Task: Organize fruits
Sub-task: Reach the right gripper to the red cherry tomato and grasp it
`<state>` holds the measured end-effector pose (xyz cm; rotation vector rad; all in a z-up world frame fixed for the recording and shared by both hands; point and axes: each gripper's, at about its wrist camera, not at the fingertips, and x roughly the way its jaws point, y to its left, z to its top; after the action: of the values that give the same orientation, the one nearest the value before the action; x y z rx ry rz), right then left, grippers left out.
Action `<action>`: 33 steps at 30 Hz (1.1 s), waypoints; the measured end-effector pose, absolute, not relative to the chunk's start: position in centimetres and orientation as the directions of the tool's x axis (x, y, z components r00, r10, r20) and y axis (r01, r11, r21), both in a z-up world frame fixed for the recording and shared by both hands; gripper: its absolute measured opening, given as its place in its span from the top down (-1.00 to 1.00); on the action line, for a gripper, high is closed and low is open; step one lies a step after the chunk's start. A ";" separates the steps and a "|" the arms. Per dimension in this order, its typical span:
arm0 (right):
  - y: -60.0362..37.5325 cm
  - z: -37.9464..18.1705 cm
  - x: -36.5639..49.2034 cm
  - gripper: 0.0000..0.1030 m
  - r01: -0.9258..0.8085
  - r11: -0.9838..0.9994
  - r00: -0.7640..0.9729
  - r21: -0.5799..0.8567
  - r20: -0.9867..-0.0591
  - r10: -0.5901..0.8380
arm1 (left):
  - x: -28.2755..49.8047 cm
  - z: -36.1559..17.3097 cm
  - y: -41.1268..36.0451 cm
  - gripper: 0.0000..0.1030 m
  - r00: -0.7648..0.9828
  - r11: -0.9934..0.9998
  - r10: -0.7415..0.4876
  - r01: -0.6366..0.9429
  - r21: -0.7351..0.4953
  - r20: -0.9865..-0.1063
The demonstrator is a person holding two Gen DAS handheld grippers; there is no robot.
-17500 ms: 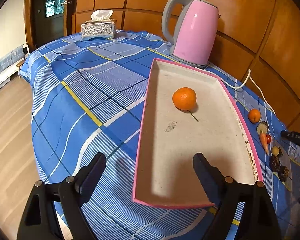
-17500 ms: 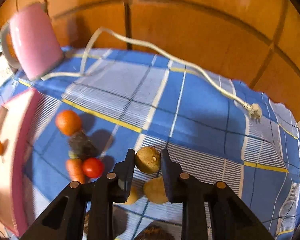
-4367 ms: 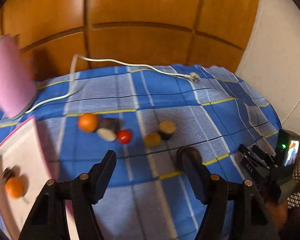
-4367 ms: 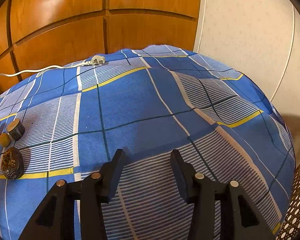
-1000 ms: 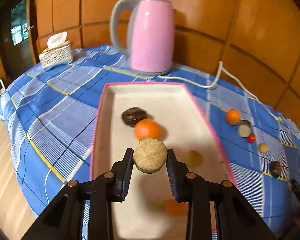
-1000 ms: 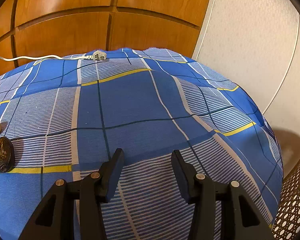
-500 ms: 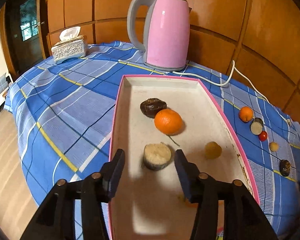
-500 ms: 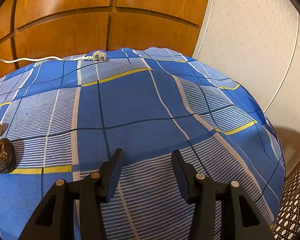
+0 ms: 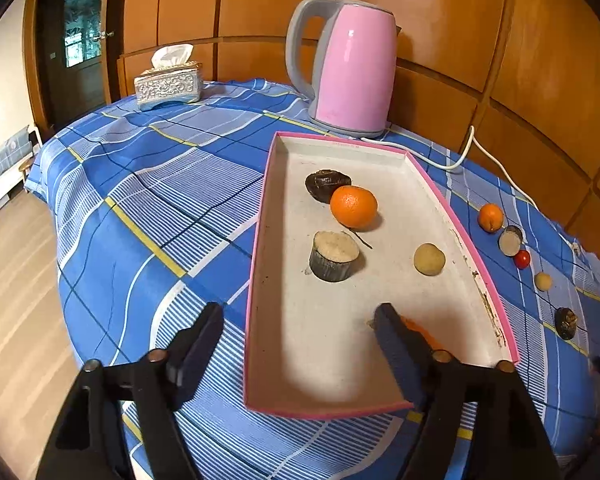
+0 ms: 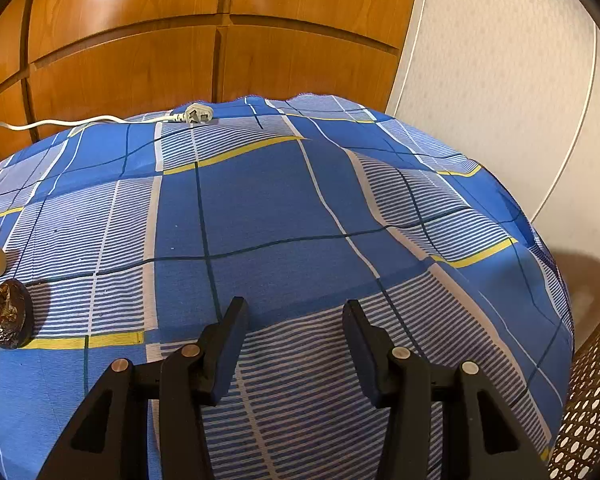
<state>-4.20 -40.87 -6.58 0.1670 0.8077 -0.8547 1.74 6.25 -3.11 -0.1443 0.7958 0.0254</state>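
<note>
A: Four fruits show clearly in the pink tray [image 9: 260,240]: an orange [image 9: 353,206], a dark fruit [image 9: 326,185] behind it, a cut stump piece [image 9: 334,255] in front, a tan ball [image 9: 429,259] right.

B: Grippers?

A: Left gripper [image 9: 298,338] is opening over the tray's near end, holding nothing. Right gripper [image 10: 294,336], moderately parted, is empty.

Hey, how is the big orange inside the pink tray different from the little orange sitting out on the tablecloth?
The big orange lies inside the pink tray; the little orange sits outside it on the blue plaid tablecloth. The big orange looks clearly larger, though it is also nearer the camera. The big orange lies against a dark brown fruit; the little orange heads a row of small pieces. Both are round, bright orange and free of either hand-held gripper.
</note>
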 end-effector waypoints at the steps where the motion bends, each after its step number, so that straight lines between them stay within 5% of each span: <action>1: -40.9 -6.6 -4.2 0.03 0.727 0.663 0.386 -0.176 -0.694 -0.608 | 1.7 -3.1 6.2 -0.55 0.701 0.990 -0.032 -0.077 -0.119 -0.713; 13: -41.1 -5.1 -2.9 0.02 0.649 0.756 0.441 -0.087 -0.766 -0.467 | 1.7 -3.7 6.8 -0.58 0.691 0.987 -0.017 -0.105 -0.124 -0.722; 24: -29.9 -0.6 5.9 0.06 0.051 0.999 0.650 -0.002 -0.759 -0.035 | 1.8 -4.4 7.5 -0.61 0.673 0.981 -0.020 -0.130 -0.145 -0.740; 33: -24.0 -3.3 13.1 0.19 -0.209 0.968 0.538 -0.139 -0.843 -0.005 | 1.9 -4.6 8.0 -0.61 0.663 0.978 -0.018 -0.143 -0.149 -0.748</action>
<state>13.10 -24.00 -3.30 -0.2350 0.9975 0.1227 1.92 8.02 -4.63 -0.2020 0.8446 0.0712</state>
